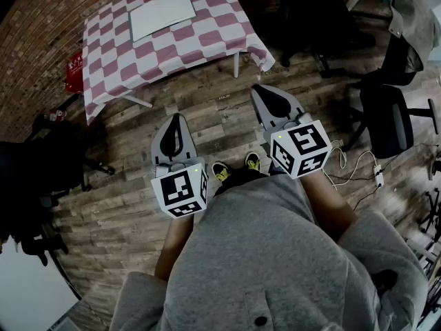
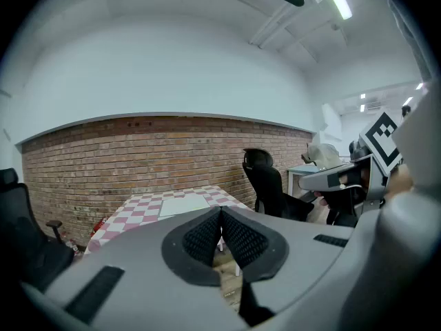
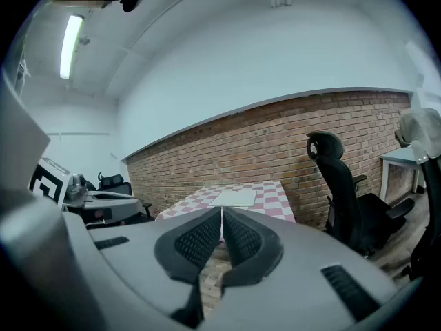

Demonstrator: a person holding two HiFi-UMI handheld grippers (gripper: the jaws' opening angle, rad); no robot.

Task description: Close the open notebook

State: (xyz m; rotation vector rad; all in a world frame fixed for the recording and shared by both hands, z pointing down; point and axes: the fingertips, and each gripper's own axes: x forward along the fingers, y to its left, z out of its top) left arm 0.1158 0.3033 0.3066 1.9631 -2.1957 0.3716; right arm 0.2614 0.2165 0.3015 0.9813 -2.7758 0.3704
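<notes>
Your left gripper (image 2: 221, 216) and right gripper (image 3: 222, 216) are clenched empty, the notebook (image 1: 162, 14) well ahead. It looks light and floppy: nip one cover's outer edge.

Both grippers hung over the wooden floor (image 1: 207, 116), well short of the table (image 1: 110, 54). The left gripper (image 1: 177, 118) was nearer, the right gripper (image 1: 258, 89) slightly farther and to the right, each with jaws together, holding nothing. At far left a white notebook (image 1: 163, 12) lay flat on the checked cloth, and black office chairs (image 1: 389, 119) stood at right.
</notes>
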